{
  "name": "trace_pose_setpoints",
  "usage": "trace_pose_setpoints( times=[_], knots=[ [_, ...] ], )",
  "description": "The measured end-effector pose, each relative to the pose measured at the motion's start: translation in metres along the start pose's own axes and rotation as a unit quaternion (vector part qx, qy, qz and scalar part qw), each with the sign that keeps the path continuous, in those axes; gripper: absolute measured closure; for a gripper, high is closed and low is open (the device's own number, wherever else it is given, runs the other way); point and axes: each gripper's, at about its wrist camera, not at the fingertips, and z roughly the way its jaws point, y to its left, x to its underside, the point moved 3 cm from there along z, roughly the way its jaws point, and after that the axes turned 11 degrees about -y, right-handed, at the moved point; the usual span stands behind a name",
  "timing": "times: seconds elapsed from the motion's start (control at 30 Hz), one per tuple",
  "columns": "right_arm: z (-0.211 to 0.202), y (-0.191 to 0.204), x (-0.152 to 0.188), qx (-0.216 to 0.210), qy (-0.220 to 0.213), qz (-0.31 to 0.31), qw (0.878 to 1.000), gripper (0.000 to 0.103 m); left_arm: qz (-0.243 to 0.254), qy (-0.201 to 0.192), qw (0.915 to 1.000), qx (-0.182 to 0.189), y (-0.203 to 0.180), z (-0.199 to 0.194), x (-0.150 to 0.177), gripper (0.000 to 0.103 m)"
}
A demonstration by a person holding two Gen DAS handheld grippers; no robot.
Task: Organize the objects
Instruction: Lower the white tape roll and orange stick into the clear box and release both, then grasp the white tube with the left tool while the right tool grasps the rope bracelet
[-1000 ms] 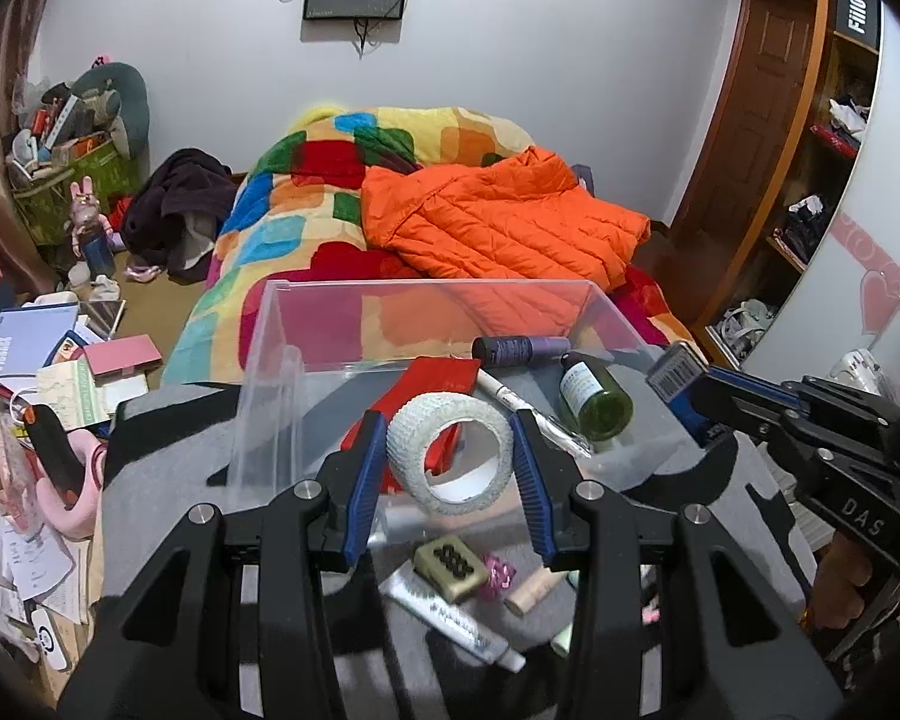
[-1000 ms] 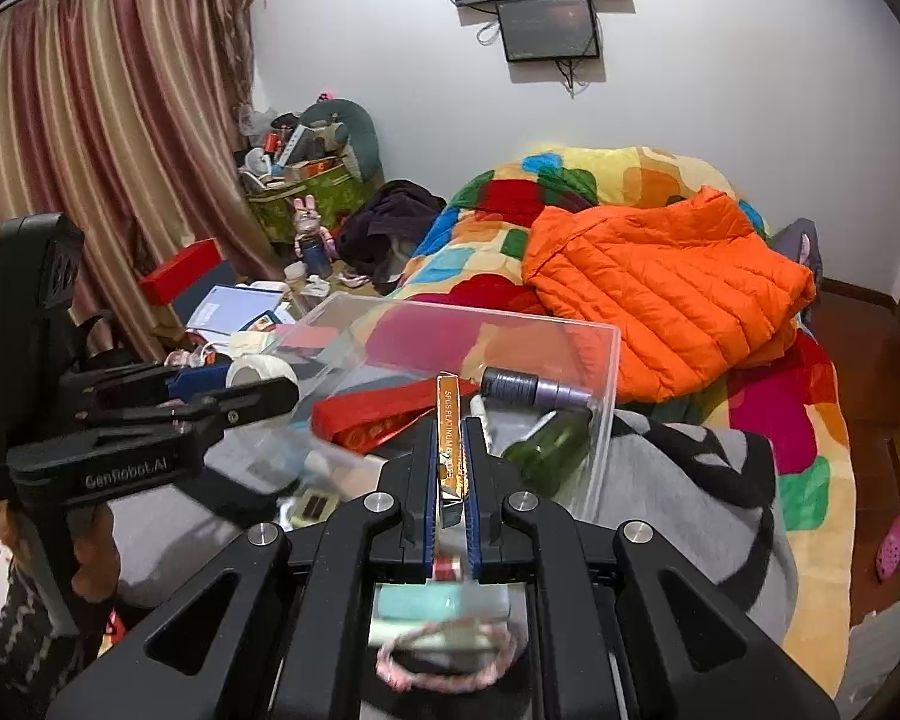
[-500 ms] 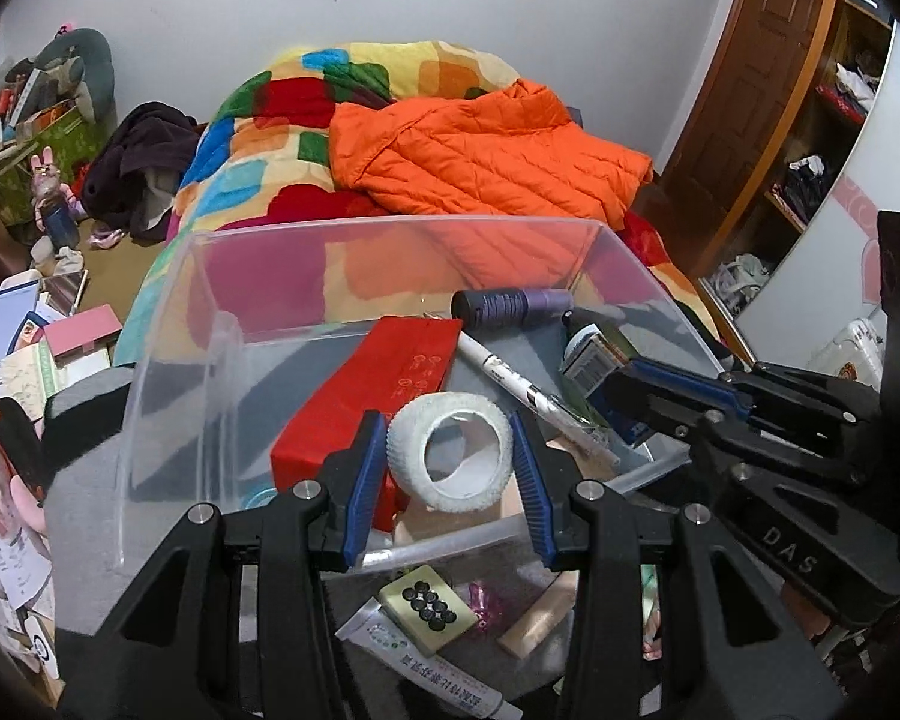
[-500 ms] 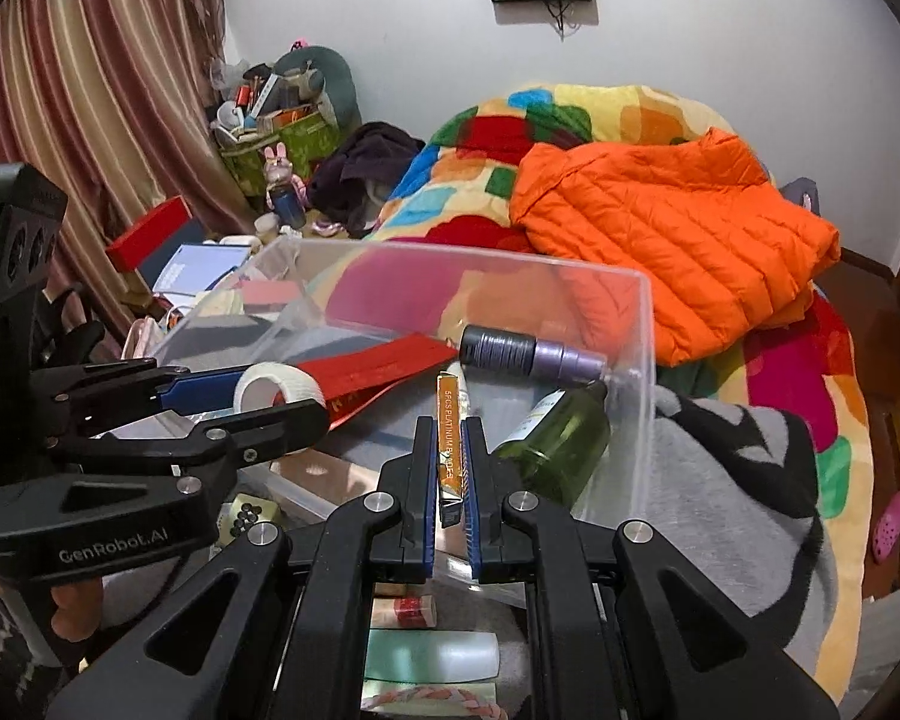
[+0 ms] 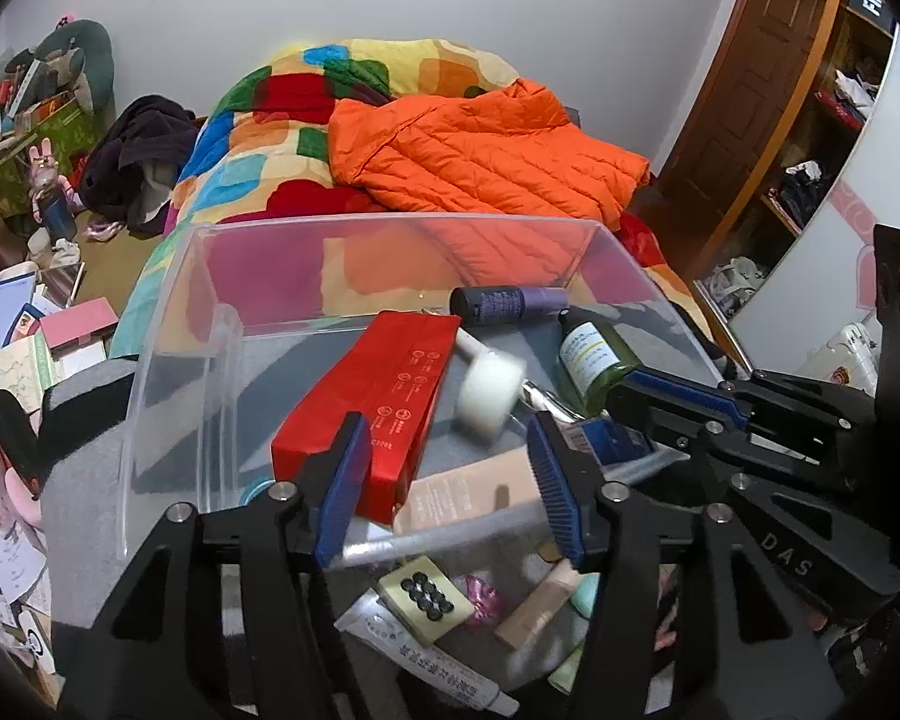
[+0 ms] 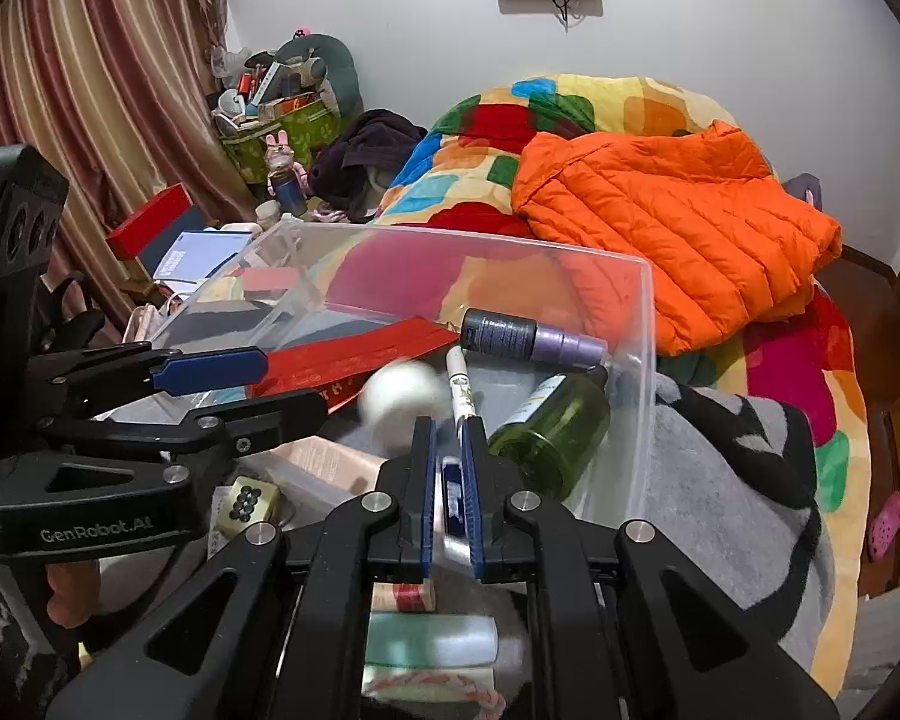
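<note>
Clear plastic bin on the grey blanket holds a red box, stiff, best gripped across its narrow sides. White tape roll, blurred, is free above the bin floor: light, soft, graspable across its rim. Left hand-held gripper, jaws just opened, is empty. Right hand-held gripper pinches a slim blue tube, probably slippery.

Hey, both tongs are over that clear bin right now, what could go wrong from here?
The left tongs have just been opening, nothing between them; the white tape roll, blurred above the clear bin, could bounce off the green bottle and out. The slim blue box in the right tongs sits near the bin's front rim and may land outside.
</note>
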Motion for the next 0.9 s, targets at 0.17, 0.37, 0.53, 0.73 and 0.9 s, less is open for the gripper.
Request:
trace_pose_setpoints(
  times=[0.17, 0.37, 0.53, 0.73, 0.9],
  knots=[
    [-0.018, 0.000, 0.000, -0.002, -0.012, 0.000, 1.000, 0.085, 0.015, -0.019, 0.9997, -0.007, -0.007, -0.020, 0.002, 0.042],
    [-0.048, 0.001, 0.004, 0.005, -0.036, -0.007, 0.999, 0.066, 0.024, -0.034, 0.9988, -0.026, -0.007, -0.042, 0.013, 0.035],
    [-0.069, 0.000, 0.017, 0.013, -0.044, -0.006, 0.999, 0.047, 0.027, -0.028, 0.9980, -0.050, -0.003, -0.052, 0.031, 0.033],
    [-0.076, 0.004, 0.042, 0.030, -0.030, -0.023, 0.999, 0.036, 0.028, 0.009, 0.9981, -0.054, -0.002, -0.042, 0.059, 0.033],
    [-0.067, 0.014, 0.064, 0.018, -0.002, -0.007, 1.000, 0.030, 0.007, 0.060, 0.9970, -0.048, 0.002, -0.020, 0.080, 0.033]
  ],
)
